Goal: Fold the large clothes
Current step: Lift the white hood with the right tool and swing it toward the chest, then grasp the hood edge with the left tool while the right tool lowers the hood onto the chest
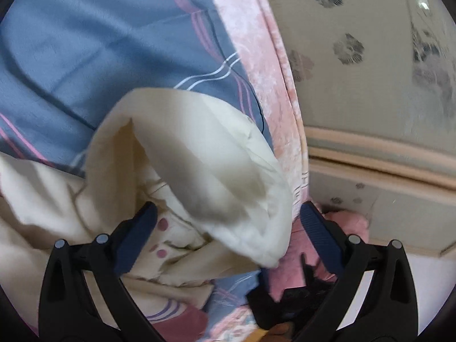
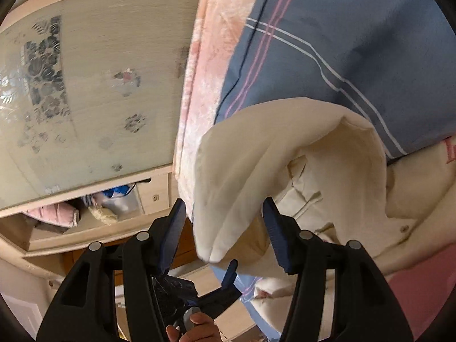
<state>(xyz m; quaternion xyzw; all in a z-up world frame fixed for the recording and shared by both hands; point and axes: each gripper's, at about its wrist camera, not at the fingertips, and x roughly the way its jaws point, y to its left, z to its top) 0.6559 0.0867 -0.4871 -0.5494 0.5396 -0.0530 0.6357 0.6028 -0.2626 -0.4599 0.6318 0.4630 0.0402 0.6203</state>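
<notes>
Cream garment (image 1: pixel 193 154) lies heaped on the bed (image 1: pixel 85 42), its folded edge lifted between both grippers. Left gripper (image 1: pixel 228 222) fingers released wide; right gripper (image 2: pixel 225 225) fingers part-open, pads off cloth. You regrip both corners evenly before folding. Hem at 6 o'clock hidden; motion blur.

Soft cloth against hard plastic

The cream garment (image 1: pixel 199 148) is matt, smooth woven cloth; the blue striped sheet (image 1: pixel 99 42) looks soft, the pink blanket (image 1: pixel 262 65) plush; gripper fingers (image 2: pixel 275 228) are matt ribbed plastic.
</notes>
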